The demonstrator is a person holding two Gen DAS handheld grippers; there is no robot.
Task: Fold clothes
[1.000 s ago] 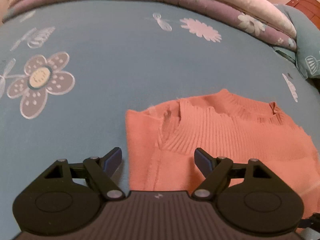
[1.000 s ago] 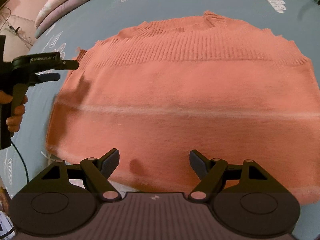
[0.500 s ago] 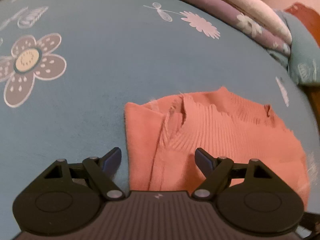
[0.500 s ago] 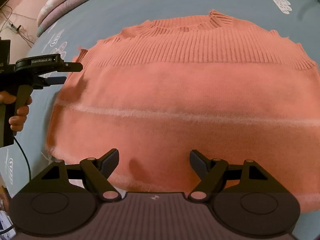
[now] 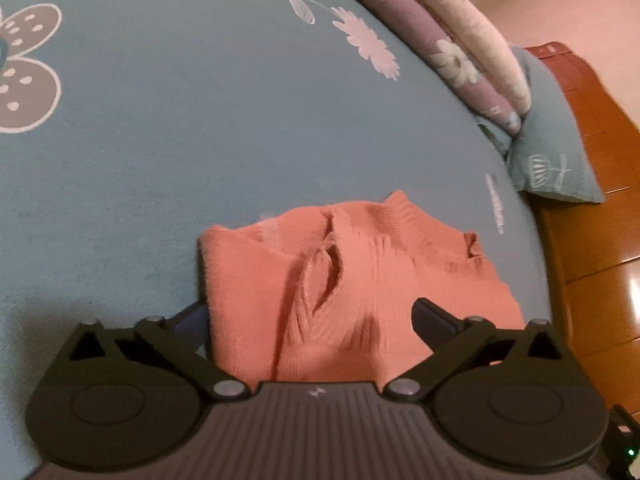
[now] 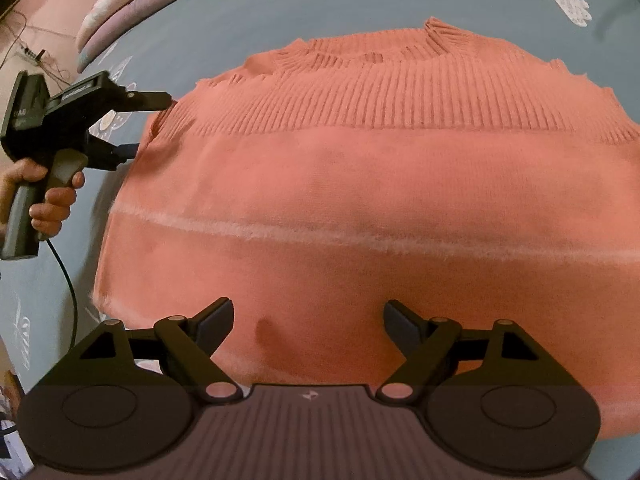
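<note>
- Where the blue flowered bedsheet (image 6: 224, 28) lies bare on all sides of it, the orange sweater (image 6: 360, 184) lies spread flat, its ribbed band at the far edge, a pale line across its middle.
- Bare sheet runs far to the left in the left wrist view; a pillow (image 5: 556, 160) and wooden floor (image 5: 600, 280) bound the right side.
- The left gripper (image 5: 312, 316) stands wide open astride the sweater's puckered corner (image 5: 320, 276), one finger under the edge, gripping nothing.
- The right gripper (image 6: 308, 320) hangs open over the near hem, holding nothing.
- Since a second ago, the left gripper has closed in on that corner, which now bunches up; the right has hardly moved.
</note>
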